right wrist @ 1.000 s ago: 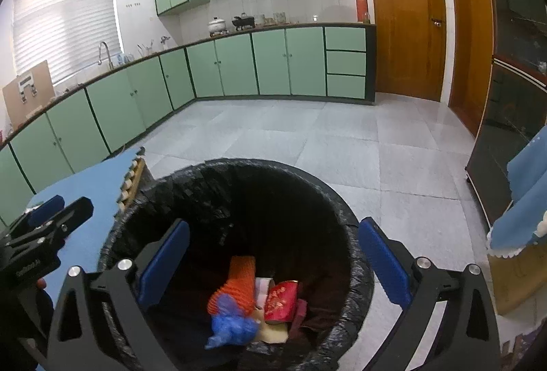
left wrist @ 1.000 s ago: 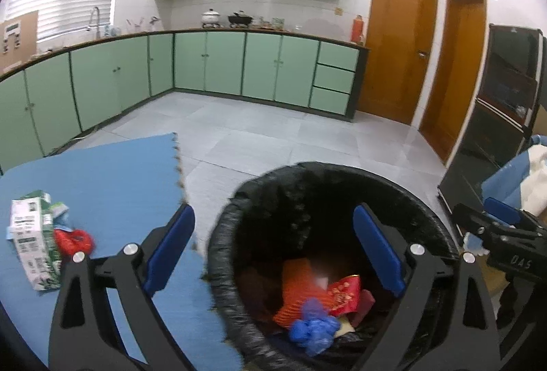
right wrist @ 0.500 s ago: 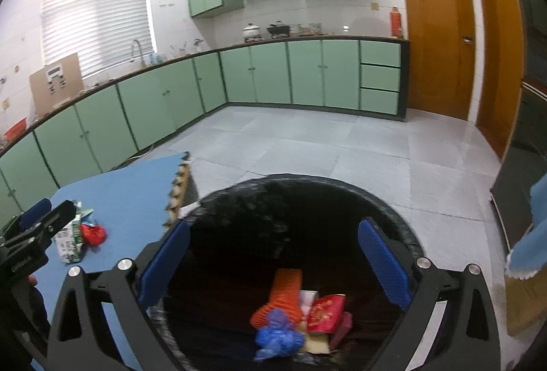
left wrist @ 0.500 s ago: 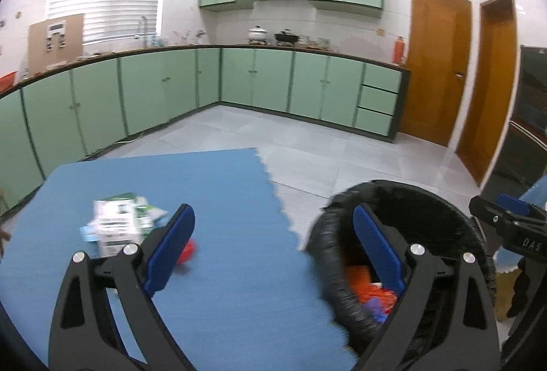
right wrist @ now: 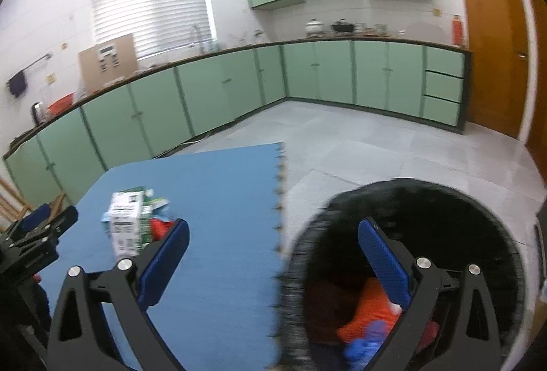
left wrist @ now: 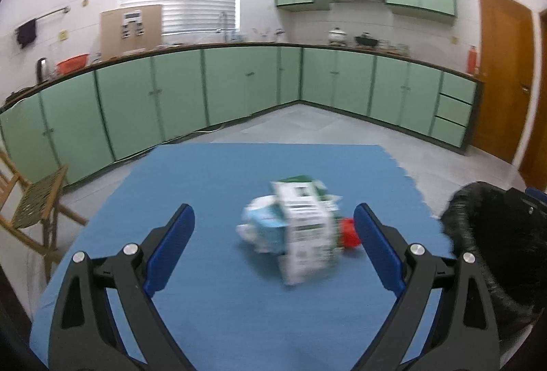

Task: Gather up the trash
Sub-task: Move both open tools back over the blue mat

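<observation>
A crushed white and green carton [left wrist: 304, 227] lies on the blue mat [left wrist: 218, 186] with a light blue wrapper [left wrist: 261, 224] on its left and a small red piece [left wrist: 348, 232] on its right. My left gripper [left wrist: 273, 244] is open and empty, hovering just in front of this pile. A black-lined trash bin [right wrist: 410, 251] stands off the mat's right edge and holds orange, blue and red trash [right wrist: 369, 313]. My right gripper [right wrist: 273, 258] is open and empty, above the bin's left rim. The carton [right wrist: 124, 227] shows to its left.
Green cabinets [left wrist: 239, 90] line the far walls. A wooden chair [left wrist: 30, 200] stands left of the mat. Wooden doors [left wrist: 502, 73] are at the right. The bin's rim [left wrist: 492, 234] sits at the right edge of the left wrist view. The floor is grey tile [right wrist: 376, 145].
Both grippers have swung left away from the bin. The left one now faces the carton pile on the mat. The right one has moved from over the bin to its left rim.
</observation>
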Action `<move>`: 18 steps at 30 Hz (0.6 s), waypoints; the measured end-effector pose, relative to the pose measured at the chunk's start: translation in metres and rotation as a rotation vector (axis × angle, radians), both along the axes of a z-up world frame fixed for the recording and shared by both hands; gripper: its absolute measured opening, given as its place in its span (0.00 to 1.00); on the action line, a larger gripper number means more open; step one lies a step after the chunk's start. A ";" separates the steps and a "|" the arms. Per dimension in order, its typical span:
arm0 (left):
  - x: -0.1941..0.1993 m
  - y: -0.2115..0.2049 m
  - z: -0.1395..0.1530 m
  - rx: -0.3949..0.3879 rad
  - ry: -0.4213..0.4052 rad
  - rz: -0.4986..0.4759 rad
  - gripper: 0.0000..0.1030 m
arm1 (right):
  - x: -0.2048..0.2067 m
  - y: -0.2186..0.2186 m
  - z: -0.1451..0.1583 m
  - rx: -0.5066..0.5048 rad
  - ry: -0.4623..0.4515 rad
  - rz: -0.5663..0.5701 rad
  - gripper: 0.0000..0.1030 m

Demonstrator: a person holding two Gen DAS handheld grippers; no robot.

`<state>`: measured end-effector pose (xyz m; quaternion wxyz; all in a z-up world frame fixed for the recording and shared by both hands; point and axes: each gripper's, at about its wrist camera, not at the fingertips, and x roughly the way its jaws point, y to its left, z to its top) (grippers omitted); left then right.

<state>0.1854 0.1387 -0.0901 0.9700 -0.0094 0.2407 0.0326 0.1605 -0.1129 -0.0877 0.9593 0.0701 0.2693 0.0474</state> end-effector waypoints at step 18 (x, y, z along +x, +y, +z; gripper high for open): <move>0.000 0.101 -0.025 -0.010 0.064 0.146 0.89 | 0.059 0.149 -0.035 0.007 0.060 0.223 0.94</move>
